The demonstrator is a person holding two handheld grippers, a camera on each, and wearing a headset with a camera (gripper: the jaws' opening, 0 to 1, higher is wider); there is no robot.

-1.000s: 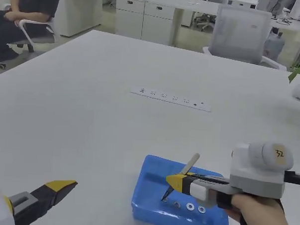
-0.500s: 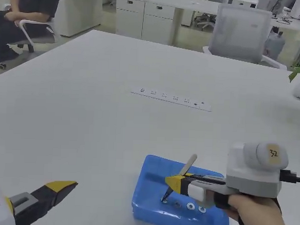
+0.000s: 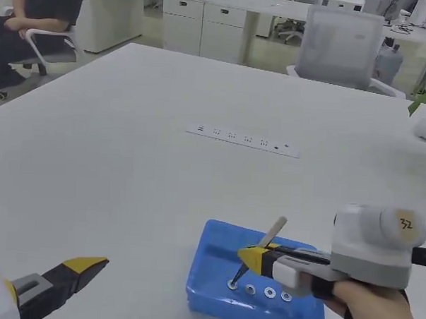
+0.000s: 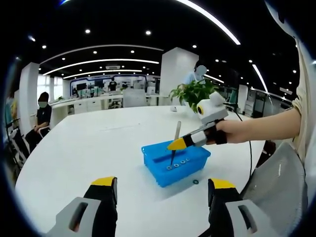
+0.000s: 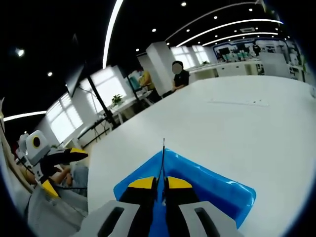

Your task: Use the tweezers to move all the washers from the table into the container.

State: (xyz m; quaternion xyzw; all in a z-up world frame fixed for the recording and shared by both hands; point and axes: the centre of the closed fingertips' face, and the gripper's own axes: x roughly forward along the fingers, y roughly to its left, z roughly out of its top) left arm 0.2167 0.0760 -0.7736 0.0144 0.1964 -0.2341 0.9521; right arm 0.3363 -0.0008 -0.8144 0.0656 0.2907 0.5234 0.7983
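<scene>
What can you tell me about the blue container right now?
The blue container is a shallow, open-topped rectangular tray, plastic by its look, standing flat on the white table. Four washers lie in a row on its floor. The tweezers, shut in the right gripper, point tips-down into it at the row's end. One more washer lies on the table just outside.
</scene>
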